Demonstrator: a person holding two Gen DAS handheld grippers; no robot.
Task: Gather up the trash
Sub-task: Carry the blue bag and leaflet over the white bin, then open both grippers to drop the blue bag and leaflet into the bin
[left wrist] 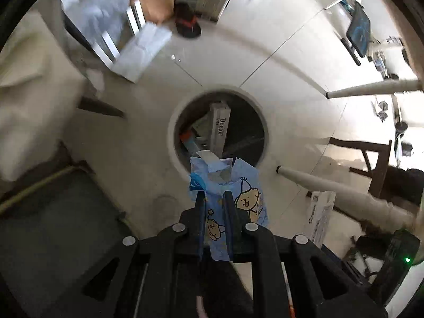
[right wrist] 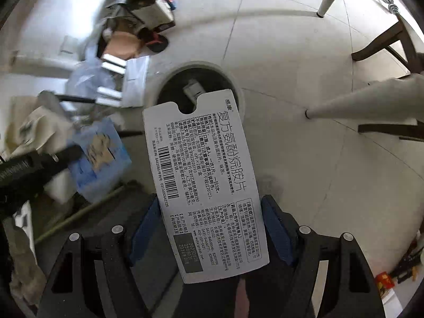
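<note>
Pointing down, my left gripper (left wrist: 214, 194) is shut on a blue cartoon-printed wrapper (left wrist: 249, 193) with a torn top. It hangs over the near rim of a round white trash bin (left wrist: 172, 132). In the bin's dark liner lie a "Doctor" box (left wrist: 220, 129) and other cartons. My right gripper (right wrist: 211, 198) is shut on a flat grey medicine box (right wrist: 201, 159) with a barcode. The box's far end reaches over the bin (right wrist: 233, 79). In the right wrist view the left gripper (right wrist: 76, 151) and its wrapper (right wrist: 106, 153) show at the left.
White table legs (left wrist: 371, 90) (left wrist: 331, 185) and a dark wooden chair (left wrist: 376, 159) stand to the right of the bin. A white carton (left wrist: 320, 217) lies on the tiled floor. A white paper bag (left wrist: 143, 50) and a shoe (left wrist: 188, 23) are beyond it. A dark mat (left wrist: 53, 225) lies left.
</note>
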